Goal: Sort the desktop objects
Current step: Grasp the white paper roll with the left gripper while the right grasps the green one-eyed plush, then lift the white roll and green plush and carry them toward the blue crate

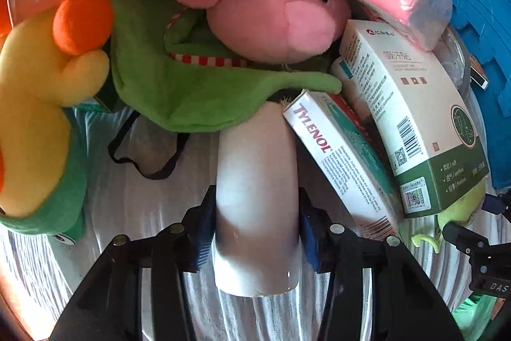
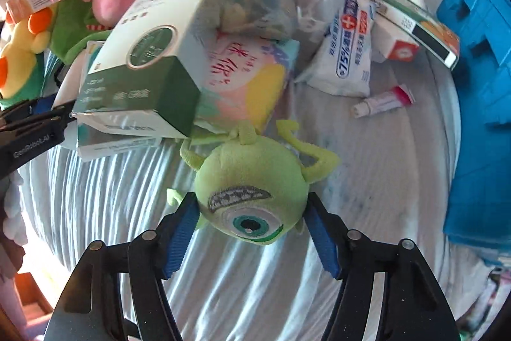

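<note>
Rumpled striped cloth worktop (image 2: 255, 293). Left tool (image 1: 257, 222) clamps smooth white cylinder (image 1: 257, 197); right tool (image 2: 252, 213) clasps fuzzy round one-eyed plush (image 2: 252, 190); boxes piled ahead.

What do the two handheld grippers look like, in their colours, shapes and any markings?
Both are alike. The left gripper and the right gripper each have glossy black plastic linkage arms joined by round silver rivets, ending in flat fingers with ribbed blue pads. White lettering, "GenRobot.AI", shows on the left gripper's side in the right wrist view. No cables or sleeves are visible.
</note>
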Demonstrator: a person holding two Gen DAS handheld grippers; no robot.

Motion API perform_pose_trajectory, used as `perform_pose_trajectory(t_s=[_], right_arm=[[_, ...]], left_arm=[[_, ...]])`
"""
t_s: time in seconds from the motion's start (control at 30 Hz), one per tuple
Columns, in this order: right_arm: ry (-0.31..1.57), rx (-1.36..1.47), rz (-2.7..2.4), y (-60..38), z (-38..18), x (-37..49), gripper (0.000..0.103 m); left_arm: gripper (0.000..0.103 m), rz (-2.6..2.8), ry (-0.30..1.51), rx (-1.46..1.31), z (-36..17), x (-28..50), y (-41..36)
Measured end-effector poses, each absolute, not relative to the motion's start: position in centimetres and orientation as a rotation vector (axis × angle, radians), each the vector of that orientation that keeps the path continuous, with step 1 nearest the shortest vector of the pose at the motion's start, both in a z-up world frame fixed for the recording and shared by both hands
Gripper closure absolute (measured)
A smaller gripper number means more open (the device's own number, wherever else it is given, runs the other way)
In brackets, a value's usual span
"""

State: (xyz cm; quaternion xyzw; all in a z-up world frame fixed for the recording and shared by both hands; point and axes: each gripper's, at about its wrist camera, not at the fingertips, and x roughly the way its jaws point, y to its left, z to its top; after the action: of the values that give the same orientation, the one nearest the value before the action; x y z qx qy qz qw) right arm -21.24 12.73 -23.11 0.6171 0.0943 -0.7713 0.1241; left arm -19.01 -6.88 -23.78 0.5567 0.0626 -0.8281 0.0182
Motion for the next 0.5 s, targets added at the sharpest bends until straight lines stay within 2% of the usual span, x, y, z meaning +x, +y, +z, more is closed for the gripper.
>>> perform_pose_trajectory(t_s=[0.07, 0.27, 0.33, 0.4, 0.5], right_arm=[[0.203, 1.788, -2.249, 13.4, -23.0, -21.1, 0.016], [0.077, 1.730, -2.282, 14.6, -22.4, -20.6, 0.016], [0.057, 1.729, -2.283, 14.5, -22.9, -20.8, 0.018], [0.034, 1.717, -2.273, 14.3, -23.4, -20.9, 0.038], [0.032, 1.703, -2.293, 14.0, -23.4, -20.8, 0.039]], left_arm=[[0.058, -2.572, 0.187, 1.721, -23.7, -18.3, -6.9], [0.058, -2.560, 0.173, 1.679, -23.3, -15.6, -7.8], [0.058, -2.561, 0.164, 1.658, -23.0, -14.9, -8.0], [0.058, -2.560, 0.152, 1.628, -22.5, -14.3, -8.1], [0.058, -2.575, 0.127, 1.550, -21.0, -13.6, -8.3]])
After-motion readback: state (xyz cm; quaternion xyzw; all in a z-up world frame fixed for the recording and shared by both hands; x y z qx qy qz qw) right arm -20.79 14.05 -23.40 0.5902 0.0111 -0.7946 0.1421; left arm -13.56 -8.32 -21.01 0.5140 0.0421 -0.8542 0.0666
